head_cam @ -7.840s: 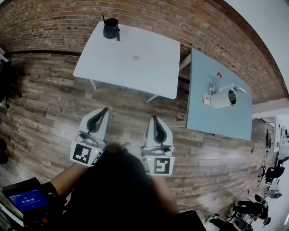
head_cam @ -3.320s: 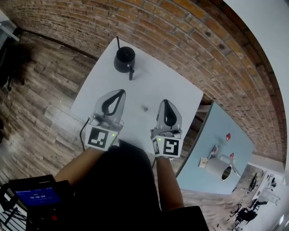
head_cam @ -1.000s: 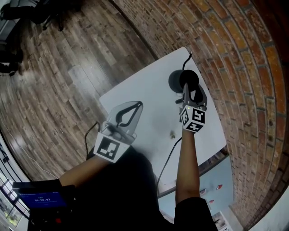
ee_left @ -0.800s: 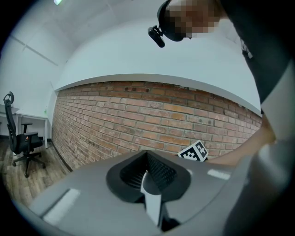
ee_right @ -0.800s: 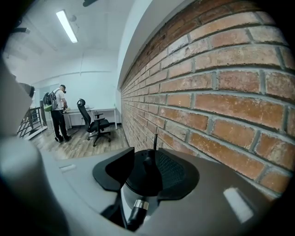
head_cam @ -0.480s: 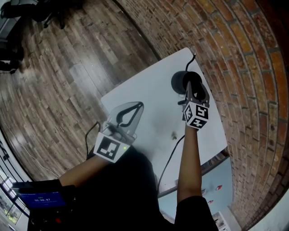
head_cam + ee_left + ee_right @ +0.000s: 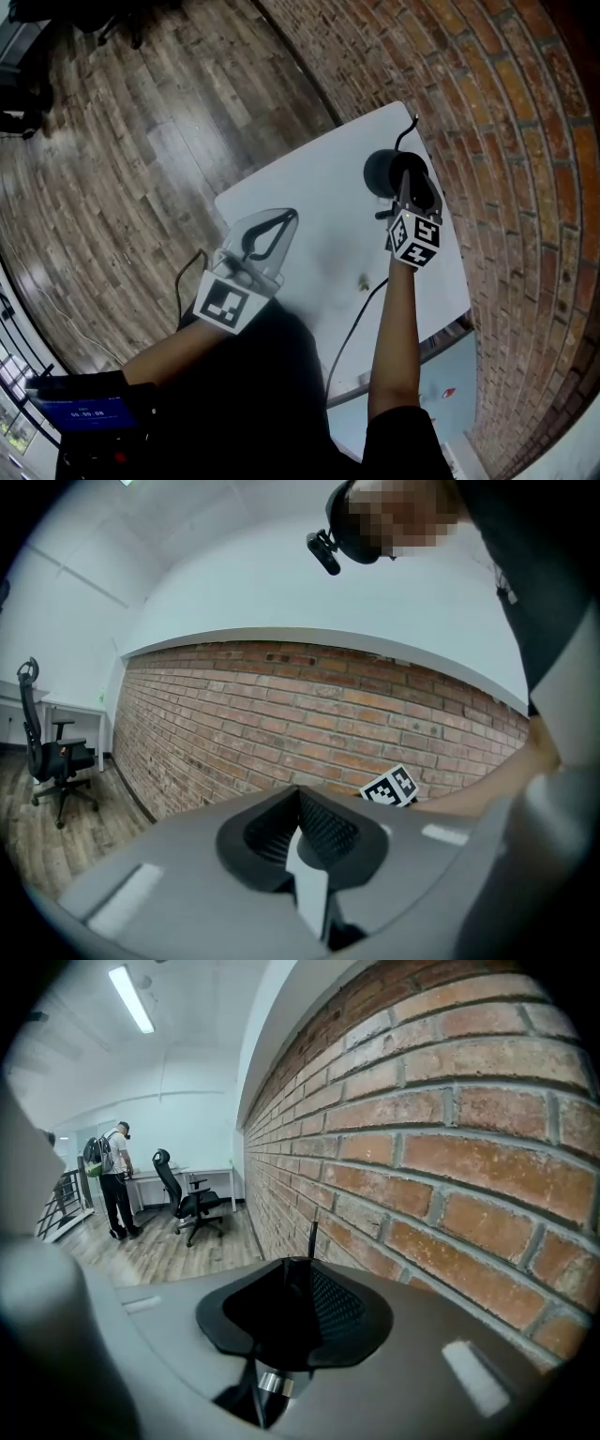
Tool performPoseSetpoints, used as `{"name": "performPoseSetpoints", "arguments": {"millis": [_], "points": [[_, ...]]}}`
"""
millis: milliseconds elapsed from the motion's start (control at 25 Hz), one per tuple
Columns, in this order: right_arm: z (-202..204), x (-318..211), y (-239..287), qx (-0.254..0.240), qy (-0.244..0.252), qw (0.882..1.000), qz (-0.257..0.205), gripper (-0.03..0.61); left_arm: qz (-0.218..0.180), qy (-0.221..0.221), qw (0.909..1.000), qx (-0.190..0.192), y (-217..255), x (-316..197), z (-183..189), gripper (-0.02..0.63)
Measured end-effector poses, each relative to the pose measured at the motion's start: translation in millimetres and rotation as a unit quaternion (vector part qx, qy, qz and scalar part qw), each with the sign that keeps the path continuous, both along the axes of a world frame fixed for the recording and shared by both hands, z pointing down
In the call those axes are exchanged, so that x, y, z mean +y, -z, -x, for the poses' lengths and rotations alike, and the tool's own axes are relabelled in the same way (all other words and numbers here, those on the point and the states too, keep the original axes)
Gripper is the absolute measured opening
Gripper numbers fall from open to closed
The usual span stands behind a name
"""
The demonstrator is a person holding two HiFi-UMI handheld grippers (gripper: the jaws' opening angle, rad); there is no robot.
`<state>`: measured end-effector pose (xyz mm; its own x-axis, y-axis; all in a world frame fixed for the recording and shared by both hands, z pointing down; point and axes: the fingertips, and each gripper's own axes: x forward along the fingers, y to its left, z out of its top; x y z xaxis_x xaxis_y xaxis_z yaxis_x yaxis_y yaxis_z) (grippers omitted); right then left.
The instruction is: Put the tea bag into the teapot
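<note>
One black teapot sits pinched in the right hand-held gripper, whose jaws just closed in. The teapot's inside is hidden. The left hand-held gripper is closed and empty.

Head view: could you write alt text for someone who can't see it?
From above, a person's right tool reaches a black teapot at the far corner of a white table by a brick wall, its jaws having just closed onto a dark part of it. The left tool hovers shut nearer the person.
</note>
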<state>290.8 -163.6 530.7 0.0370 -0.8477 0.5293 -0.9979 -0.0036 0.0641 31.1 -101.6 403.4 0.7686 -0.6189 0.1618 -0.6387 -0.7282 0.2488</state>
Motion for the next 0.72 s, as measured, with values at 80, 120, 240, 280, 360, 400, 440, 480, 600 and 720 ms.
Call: {"name": "performPoseSetpoints", "arguments": {"millis": [80,120,240,280,360,400,440,480,600,720], "points": [[0,0,-1,0.001,0.003,1.000,0.003,0.091,0.000,0.003,1.0000,0.000,-1,0,2,0.000],[-1,0,-2,0.003,0.003,1.000,0.003,0.089,-0.001,0.003,1.0000,-0.001,-2,0,3,0.000],[-2,1,0,0.007,0.000,1.000,-0.001,0.086,-0.003,0.004,1.0000,0.002,-1,-2,4,0.000],[-2,1,2,0.007,-0.001,1.000,-0.004,0.084,-0.003,0.005,1.0000,0.002,0,-2,5,0.000],[-3,1,5,0.004,-0.002,1.000,-0.010,0.084,-0.003,0.005,1.0000,0.002,1,-2,5,0.000],[-3,1,6,0.002,-0.003,1.000,-0.012,0.084,-0.004,0.005,1.0000,0.004,1,-1,5,0.000],[-2,2,8,-0.001,-0.003,1.000,-0.014,0.084,-0.005,0.005,1.0000,0.005,2,-1,5,0.000],[-2,3,9,-0.003,-0.003,1.000,-0.016,0.084,-0.007,0.005,0.9999,0.007,4,1,6,0.000],[2,9,16,-0.004,0.001,1.000,-0.021,0.084,-0.010,0.006,0.9999,0.010,9,8,7,0.000],[9,13,21,0.000,0.020,1.000,-0.022,0.084,-0.010,0.006,0.9999,0.012,12,14,8,0.000]]}}
